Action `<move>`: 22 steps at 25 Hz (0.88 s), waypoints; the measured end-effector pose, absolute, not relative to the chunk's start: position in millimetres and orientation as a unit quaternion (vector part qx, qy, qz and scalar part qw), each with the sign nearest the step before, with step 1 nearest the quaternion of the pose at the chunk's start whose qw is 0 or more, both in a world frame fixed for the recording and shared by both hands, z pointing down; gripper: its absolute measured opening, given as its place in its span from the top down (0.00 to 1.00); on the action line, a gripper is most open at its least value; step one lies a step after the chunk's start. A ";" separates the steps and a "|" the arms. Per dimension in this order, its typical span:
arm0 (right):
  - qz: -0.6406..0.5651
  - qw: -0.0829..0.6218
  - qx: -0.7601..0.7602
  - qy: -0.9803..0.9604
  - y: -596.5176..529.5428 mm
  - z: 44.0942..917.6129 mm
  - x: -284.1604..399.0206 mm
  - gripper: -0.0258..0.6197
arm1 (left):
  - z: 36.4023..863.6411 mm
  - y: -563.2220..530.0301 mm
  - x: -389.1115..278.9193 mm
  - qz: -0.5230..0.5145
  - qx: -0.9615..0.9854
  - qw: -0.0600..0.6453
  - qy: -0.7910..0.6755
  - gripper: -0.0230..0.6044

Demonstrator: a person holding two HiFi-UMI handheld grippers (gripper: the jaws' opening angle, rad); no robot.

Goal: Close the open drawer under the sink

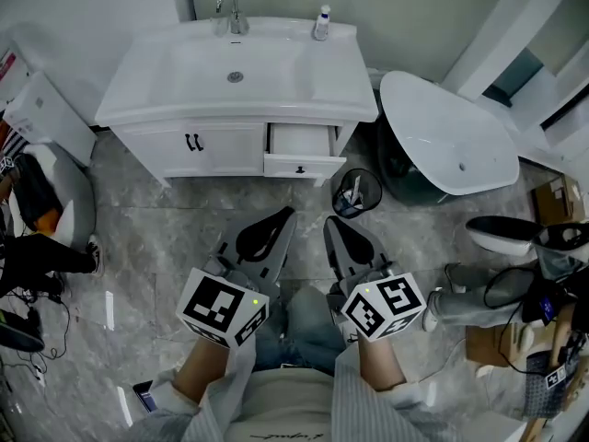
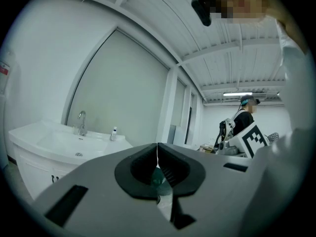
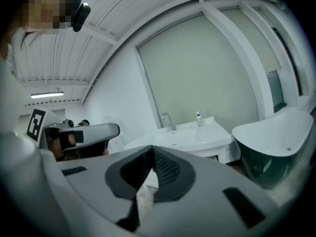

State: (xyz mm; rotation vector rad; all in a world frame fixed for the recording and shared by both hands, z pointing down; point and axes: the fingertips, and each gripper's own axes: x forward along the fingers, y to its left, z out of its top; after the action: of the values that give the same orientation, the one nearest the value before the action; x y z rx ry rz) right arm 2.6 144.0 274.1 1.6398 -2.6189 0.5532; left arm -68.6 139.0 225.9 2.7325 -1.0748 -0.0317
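The white vanity point(image 1: 152, 109) with its sink basin point(image 1: 236, 67) stands against the far wall. Under the basin at the right, a white drawer point(image 1: 302, 165) with a small dark knob is pulled out. Both grippers hover low over the marble floor, well short of the vanity. My left gripper point(image 1: 281, 217) is shut with nothing in it, its pads meeting at their tips point(image 2: 157, 151). My right gripper point(image 1: 333, 224) is also shut and empty point(image 3: 152, 153). In the right gripper view the sink point(image 3: 195, 135) lies ahead, with the left gripper point(image 3: 86, 132) off to the left.
A white bathtub point(image 1: 451, 136) stands right of the vanity, a small black bin point(image 1: 357, 192) in front of it by the drawer. A faucet point(image 1: 230, 9) and soap bottle point(image 1: 321, 23) are on the sink. Cabinet doors point(image 1: 194, 142) are left of the drawer. Clutter lines both sides.
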 end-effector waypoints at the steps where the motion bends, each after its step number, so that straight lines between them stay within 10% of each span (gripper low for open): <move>1: 0.179 0.003 0.524 -0.833 141.2 276.1 3.5 0.95 | 227.8 135.9 -68.7 -0.010 0.926 0.105 -0.364 0.94; 22: 0.208 0.016 0.502 -0.839 -0.9 298.6 36.3 0.95 | 235.1 -3.4 -43.1 -0.018 0.913 0.109 -0.392 0.94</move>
State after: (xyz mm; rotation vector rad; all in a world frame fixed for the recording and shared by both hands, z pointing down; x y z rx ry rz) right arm 36.3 -0.9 298.6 1.5604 -2.6103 0.6458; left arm -43.1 -3.4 235.1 2.6852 -1.1521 -0.0531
